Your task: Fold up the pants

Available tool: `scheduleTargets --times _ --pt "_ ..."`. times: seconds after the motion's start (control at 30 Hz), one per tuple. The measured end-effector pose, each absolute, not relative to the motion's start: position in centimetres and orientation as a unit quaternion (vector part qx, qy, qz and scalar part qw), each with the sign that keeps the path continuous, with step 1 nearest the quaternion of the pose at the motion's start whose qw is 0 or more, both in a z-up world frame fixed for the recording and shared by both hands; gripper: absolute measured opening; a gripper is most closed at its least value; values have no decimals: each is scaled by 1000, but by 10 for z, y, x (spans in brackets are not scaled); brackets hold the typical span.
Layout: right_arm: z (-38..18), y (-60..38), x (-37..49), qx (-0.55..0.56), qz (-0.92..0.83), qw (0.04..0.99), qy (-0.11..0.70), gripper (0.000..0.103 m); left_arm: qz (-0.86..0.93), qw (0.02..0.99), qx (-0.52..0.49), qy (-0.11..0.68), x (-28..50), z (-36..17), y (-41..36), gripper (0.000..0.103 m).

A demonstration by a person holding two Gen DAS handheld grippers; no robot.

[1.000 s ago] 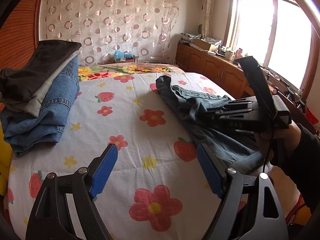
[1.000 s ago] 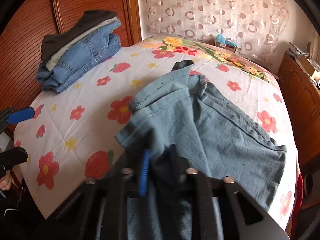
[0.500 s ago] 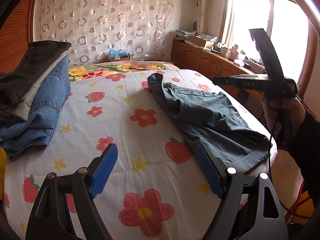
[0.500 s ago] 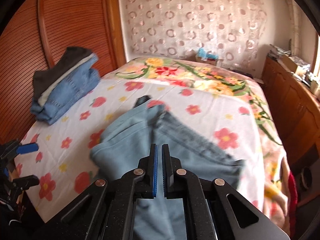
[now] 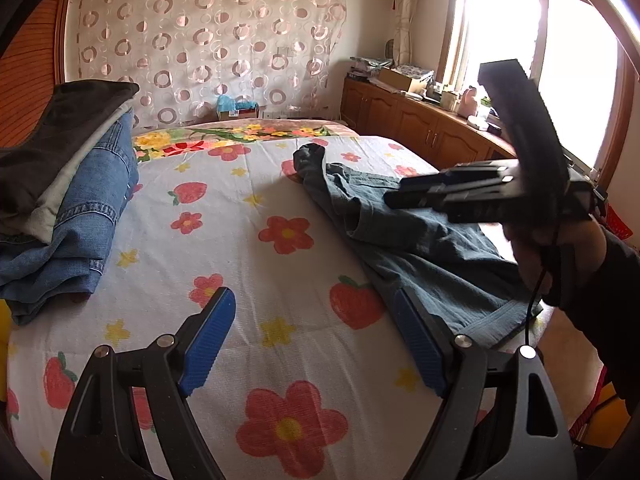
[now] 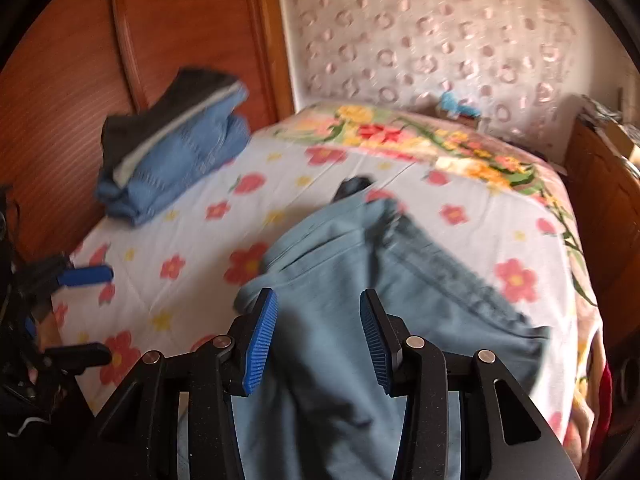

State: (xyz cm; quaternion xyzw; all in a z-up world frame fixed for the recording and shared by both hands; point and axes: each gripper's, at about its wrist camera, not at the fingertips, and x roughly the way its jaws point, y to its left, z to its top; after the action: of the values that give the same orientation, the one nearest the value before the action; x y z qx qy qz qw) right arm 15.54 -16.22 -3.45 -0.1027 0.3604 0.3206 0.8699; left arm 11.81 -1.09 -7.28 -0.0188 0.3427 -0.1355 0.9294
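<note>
A pair of grey-blue pants (image 5: 416,236) lies loosely folded on the right side of the flowered bed sheet (image 5: 240,248); in the right wrist view the pants (image 6: 344,280) lie just beyond my fingers. My left gripper (image 5: 312,332) is open and empty above the sheet, left of the pants' near edge. My right gripper (image 6: 316,328) is open and empty, held above the pants; it also shows in the left wrist view (image 5: 404,196) raised over them.
A stack of folded jeans and dark clothes (image 5: 68,192) sits at the bed's left side against a wooden wardrobe (image 6: 140,40). A wooden cabinet (image 5: 416,124) with clutter runs under the window on the right. A patterned curtain (image 5: 208,48) hangs behind.
My right gripper let go of the pants, rose above them shut, and has now opened. The pants dropped flat on the bed. My left gripper stayed open over the sheet.
</note>
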Motion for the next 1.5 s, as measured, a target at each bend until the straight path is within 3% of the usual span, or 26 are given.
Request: scheduleTargets --times 0.1,0.17,0.2,0.27,0.5,0.97,1.0,1.07,1.27,1.5 --pt "-44 -149 160 -126 329 854 384 45 -136 928 -18 346 121 -75 -10 82" --pt "-47 -142 165 -149 322 848 393 24 -136 927 -17 349 123 -77 -11 82" --pt "-49 -140 166 -158 317 846 398 8 -138 926 -14 350 124 -78 -13 82" --pt "-47 -138 168 -163 306 852 391 3 -139 925 -12 352 125 -81 -14 82" --pt "-14 -168 171 -107 282 887 349 2 -142 924 -12 356 132 -85 -19 82" --pt "-33 -228 199 -63 166 918 355 3 -167 915 16 367 150 -91 -50 82" --pt "-35 -230 201 -61 154 917 362 5 -168 914 18 370 151 -92 -51 82" --pt "-38 -232 205 -54 133 918 369 26 -170 911 22 376 153 -95 -54 82" --pt "-37 -235 196 -23 161 917 363 27 -172 902 38 394 155 -108 -64 82" --pt "-47 -211 190 -67 209 900 377 27 -169 893 51 414 161 -114 -69 82"
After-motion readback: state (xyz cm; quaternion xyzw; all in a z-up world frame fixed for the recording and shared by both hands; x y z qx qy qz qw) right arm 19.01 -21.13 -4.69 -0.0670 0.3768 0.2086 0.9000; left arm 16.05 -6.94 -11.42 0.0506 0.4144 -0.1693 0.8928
